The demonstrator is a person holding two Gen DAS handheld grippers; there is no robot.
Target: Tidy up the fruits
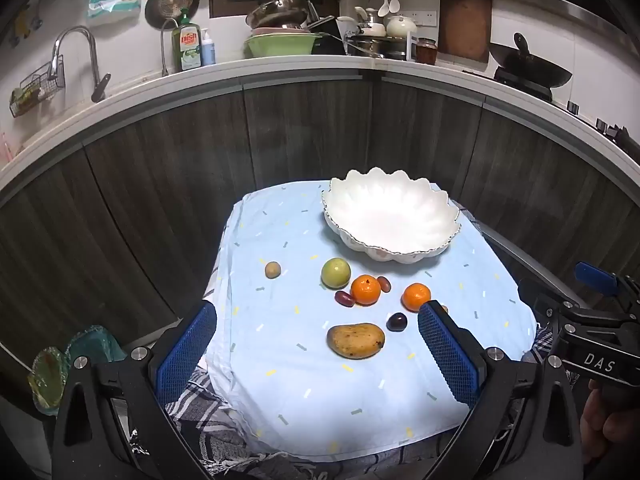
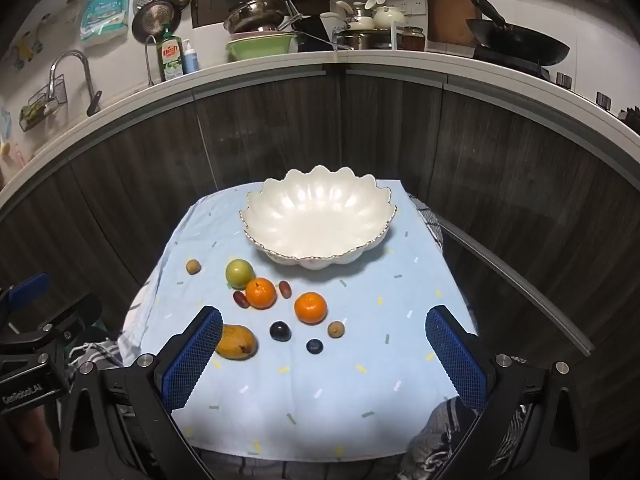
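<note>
the fruits lie loose on the pale blue cloth (image 2: 320,392), at 6 o'clock of the empty white scalloped bowl (image 2: 316,216): a green fruit (image 2: 239,274), two oranges (image 2: 261,292) (image 2: 310,308), a mango (image 2: 236,342), dark grapes. the left gripper (image 1: 318,344) and right gripper (image 2: 324,344) hover spread wide, grasping nothing.

Small table carried a pale blue cloth (image 2: 320,392) with confetti print. Far on it sat a white scalloped bowl (image 2: 318,216). Nearer lay a green fruit (image 2: 239,274), two oranges (image 2: 261,292), a mango (image 2: 237,342) at near left, and several small dark and brown fruits.
</note>
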